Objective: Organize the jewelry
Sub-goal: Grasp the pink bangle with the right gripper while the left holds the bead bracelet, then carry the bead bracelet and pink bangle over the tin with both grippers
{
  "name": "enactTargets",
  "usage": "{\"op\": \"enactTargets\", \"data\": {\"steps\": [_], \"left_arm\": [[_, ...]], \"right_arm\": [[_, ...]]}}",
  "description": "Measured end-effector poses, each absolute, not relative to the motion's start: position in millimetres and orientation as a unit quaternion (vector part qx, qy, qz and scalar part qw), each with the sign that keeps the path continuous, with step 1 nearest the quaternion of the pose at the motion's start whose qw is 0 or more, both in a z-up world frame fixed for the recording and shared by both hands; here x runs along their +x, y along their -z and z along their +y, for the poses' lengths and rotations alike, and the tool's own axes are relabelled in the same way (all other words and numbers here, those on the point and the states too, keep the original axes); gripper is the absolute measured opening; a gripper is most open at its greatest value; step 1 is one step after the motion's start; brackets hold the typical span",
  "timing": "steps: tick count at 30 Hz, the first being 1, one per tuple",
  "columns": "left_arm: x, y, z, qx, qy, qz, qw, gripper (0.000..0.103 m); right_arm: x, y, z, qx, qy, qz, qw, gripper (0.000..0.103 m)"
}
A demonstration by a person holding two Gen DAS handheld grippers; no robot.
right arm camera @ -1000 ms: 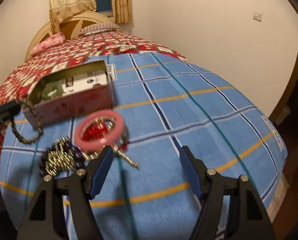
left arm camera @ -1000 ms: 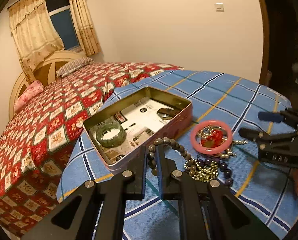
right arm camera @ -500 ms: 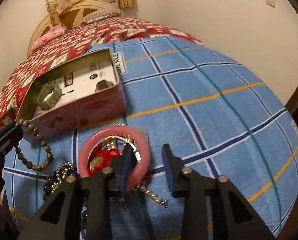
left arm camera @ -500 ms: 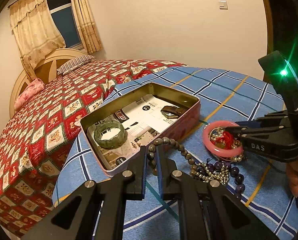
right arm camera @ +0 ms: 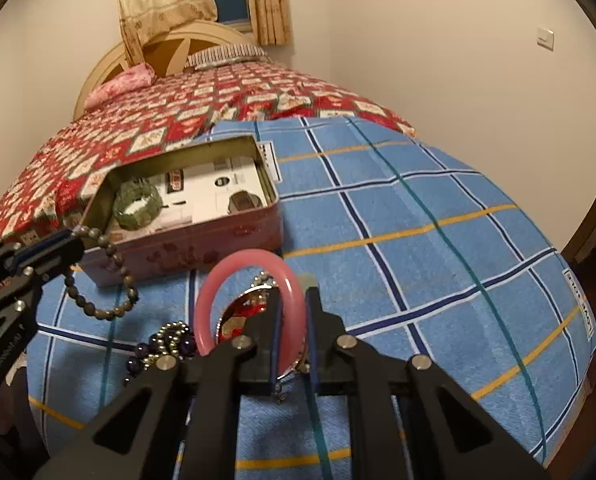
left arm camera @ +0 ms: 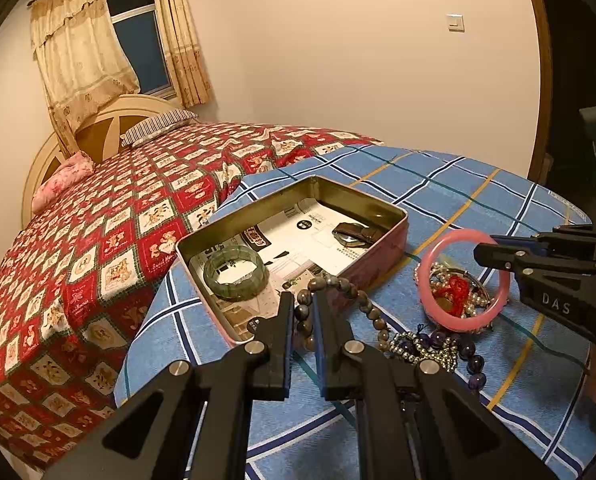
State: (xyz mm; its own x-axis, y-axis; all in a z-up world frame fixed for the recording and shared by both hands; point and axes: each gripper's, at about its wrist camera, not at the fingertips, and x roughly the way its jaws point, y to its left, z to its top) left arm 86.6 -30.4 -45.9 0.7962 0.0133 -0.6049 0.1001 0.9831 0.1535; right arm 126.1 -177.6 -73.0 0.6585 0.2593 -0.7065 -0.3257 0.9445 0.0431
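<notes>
Your right gripper (right arm camera: 292, 332) is closing its fingers on the pink bangle (right arm camera: 250, 300), left gripper (left arm camera: 300, 320) clenched on the bead bracelet (left arm camera: 338, 292), both bound for the tin (left arm camera: 378, 248).

Bangle (right arm camera: 214, 300) pink. Bracelet in tin (left arm camera: 236, 273) green. Tin (right arm camera: 202, 246) red/pink outside, brass-tone inside. Bead string (left arm camera: 362, 300) grey-brown. Surface cloth (right arm camera: 418, 208) blue w/ navy, yellow, teal check. Bed quilt (left arm camera: 118, 236) red/cream diamonds. Curtains (left arm camera: 78, 48) beige.

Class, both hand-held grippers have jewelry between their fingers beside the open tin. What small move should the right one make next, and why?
Probably lift. The right hand-held gripper, its jaws closing, has the pink bangle between them, tilted up off the pearl and red trinkets. Raising it clear should free it to go to the tin.
</notes>
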Motion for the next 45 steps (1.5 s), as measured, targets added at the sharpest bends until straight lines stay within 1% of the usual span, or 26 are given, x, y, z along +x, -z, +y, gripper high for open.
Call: {"op": "enactTargets", "data": {"steps": [7, 23, 45], "left_arm": [[84, 32, -26, 0.086, 0.020, 0.305, 0.948, 0.008], [90, 23, -16, 0.088, 0.010, 0.300, 0.950, 0.008], [133, 9, 7, 0.111, -0.025, 0.290, 0.950, 0.008]], "right_arm": [[126, 61, -176, -0.043, -0.164, 0.367, 0.915, 0.013], [129, 53, -158, -0.056, -0.179, 0.353, 0.917, 0.013], [153, 35, -129, -0.088, -0.191, 0.334, 0.919, 0.013]]}}
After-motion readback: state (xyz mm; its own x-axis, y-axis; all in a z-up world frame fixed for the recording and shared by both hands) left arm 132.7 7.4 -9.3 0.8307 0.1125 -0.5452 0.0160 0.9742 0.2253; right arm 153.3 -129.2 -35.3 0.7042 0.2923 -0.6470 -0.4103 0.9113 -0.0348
